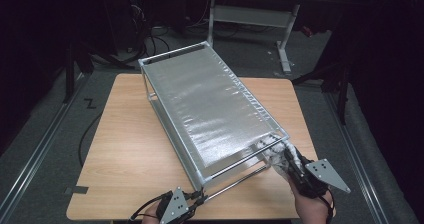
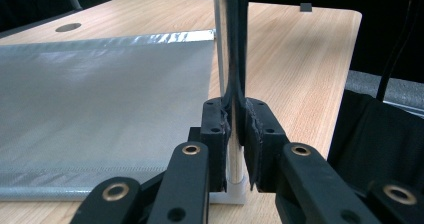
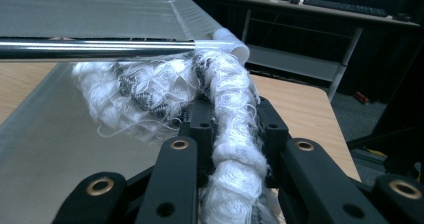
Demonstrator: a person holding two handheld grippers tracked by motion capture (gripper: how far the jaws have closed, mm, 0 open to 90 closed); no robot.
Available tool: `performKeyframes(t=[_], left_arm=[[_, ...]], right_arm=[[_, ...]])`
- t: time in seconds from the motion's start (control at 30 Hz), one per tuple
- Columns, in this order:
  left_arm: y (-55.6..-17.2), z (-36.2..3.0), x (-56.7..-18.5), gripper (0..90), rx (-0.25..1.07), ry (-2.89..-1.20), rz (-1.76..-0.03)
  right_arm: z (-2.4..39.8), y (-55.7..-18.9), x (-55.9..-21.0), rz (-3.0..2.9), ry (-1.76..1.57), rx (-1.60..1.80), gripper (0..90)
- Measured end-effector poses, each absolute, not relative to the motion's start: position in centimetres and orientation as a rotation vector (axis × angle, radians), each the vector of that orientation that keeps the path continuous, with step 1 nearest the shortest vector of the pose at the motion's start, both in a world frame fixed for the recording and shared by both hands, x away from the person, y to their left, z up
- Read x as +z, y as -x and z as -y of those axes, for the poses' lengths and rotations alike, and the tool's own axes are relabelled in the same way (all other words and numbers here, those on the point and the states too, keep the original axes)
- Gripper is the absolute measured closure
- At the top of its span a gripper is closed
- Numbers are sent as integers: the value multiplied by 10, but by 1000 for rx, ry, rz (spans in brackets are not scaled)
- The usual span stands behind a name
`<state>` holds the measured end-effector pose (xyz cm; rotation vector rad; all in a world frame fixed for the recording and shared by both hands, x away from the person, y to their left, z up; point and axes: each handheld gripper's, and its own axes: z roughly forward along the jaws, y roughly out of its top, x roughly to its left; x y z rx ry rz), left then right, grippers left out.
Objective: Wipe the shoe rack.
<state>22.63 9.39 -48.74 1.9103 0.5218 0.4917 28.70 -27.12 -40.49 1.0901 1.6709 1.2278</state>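
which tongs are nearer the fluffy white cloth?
Right. The right tongs are shut on the white cloth at the rack's near right corner; the left tongs clamp the rack's near left post.

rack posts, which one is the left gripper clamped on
The near-left corner post of the rack, by the table's front edge. The left gripper pinches it; the right gripper holds a fuzzy white cloth.

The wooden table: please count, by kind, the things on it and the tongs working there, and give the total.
Metal shelf rack with silver fabric tiers, on the wooden table: 1
White fluffy cloth: 1
Tongs: 2, the left tongs shut on a rack post, the right tongs shut on the cloth
Total: 4
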Motion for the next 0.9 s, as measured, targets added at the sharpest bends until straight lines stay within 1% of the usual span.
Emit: performKeyframes(t=[0.3,0.67,0.9], left_arm=[[-226,-93,-487,800,495,-1910,-519],[-226,-93,-487,799,494,-1911,-519],[-227,-94,-487,799,498,-1914,-518]], right_arm=[[272,-295,-418,-1717,-1125,1198,759],[269,-312,-457,-1865,-1199,1100,760],[268,-321,-474,-1953,-1240,1051,762]])
